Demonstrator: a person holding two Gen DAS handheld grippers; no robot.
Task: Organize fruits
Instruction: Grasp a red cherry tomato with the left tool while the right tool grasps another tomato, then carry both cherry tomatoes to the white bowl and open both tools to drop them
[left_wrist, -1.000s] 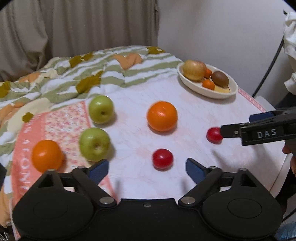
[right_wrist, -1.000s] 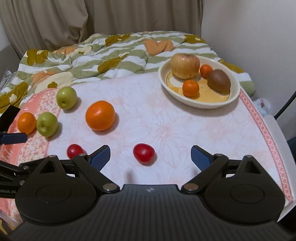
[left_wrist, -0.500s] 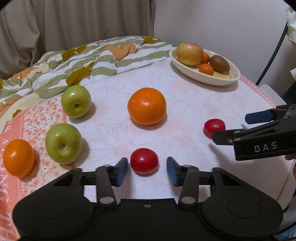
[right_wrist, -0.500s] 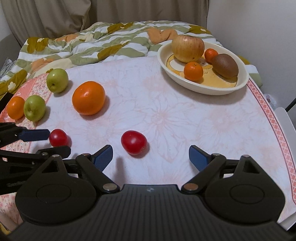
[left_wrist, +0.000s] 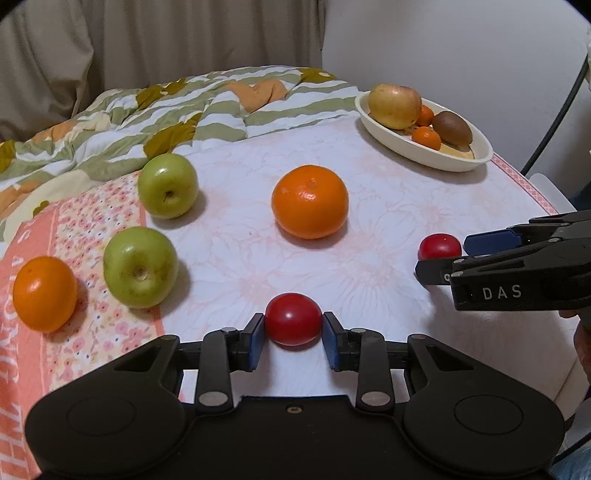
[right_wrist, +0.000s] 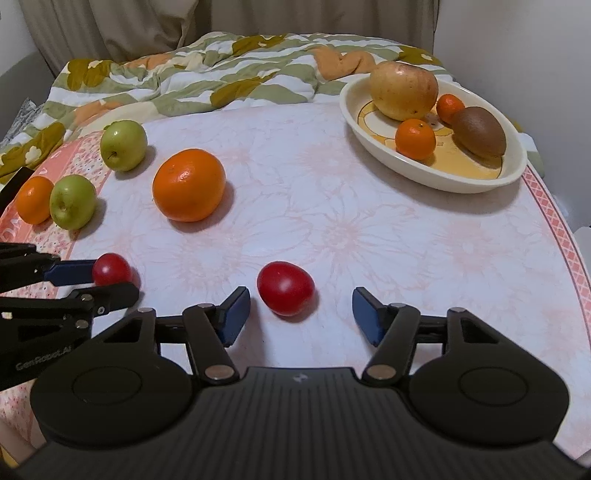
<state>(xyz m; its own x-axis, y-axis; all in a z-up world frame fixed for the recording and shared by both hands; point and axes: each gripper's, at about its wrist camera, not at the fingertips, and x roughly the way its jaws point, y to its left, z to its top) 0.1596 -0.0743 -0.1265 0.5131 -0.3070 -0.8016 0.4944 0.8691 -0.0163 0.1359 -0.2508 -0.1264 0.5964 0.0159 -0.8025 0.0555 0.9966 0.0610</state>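
From the left wrist view, your left claw (left_wrist: 293, 334) is pinching the near cherry tomato (left_wrist: 293, 323), a blue pad against each side, with the fruit sitting low on the desk (left_wrist: 388, 199). Lift it straight up before you swing, and keep the squeeze gentle: the skin is smooth and likely soft, so too much force could split it and too little may let it slip forward out of the pads. The cream dish (left_wrist: 476, 162) at the far right already holds an apple, two small oranges and a kiwi; that looks like the place to carry it, passing clear of the big orange (left_wrist: 310, 201).

From the right wrist view, your right claw (right_wrist: 301, 314) is closing, its pads apart from the second tomato (right_wrist: 285, 293), which lies between them but nearer the left pad. Shift a little so it sits centred, or the first pad to touch may roll it away.
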